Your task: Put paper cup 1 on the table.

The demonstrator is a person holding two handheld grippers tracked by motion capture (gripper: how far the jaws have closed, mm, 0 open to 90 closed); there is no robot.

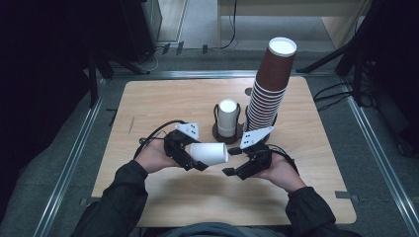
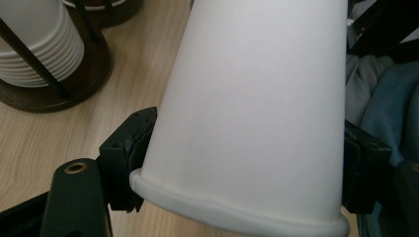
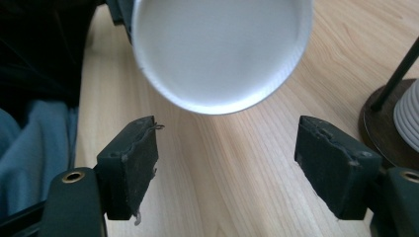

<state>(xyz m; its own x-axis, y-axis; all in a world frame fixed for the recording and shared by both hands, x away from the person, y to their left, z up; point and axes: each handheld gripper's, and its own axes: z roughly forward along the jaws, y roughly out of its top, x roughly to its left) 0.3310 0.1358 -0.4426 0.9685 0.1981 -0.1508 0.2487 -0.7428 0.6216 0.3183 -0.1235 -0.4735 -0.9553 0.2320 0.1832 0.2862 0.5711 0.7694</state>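
A white paper cup (image 1: 210, 153) lies sideways in the air over the wooden table (image 1: 158, 103). My left gripper (image 1: 193, 158) is shut on it. In the left gripper view both pads press the cup (image 2: 252, 113) just above its rolled rim, at the left gripper (image 2: 242, 163). The cup's round closed end (image 3: 220, 49) faces my right gripper (image 3: 230, 163), which stands open just short of it with nothing between its pads. In the high view the right gripper (image 1: 231, 161) sits immediately right of the cup.
A tall leaning stack of brown cups (image 1: 271, 84) rises from a dark holder at the table's back right. A shorter stack of white cups (image 1: 228, 118) stands in a second holder (image 2: 74, 79) beside it, just behind both grippers.
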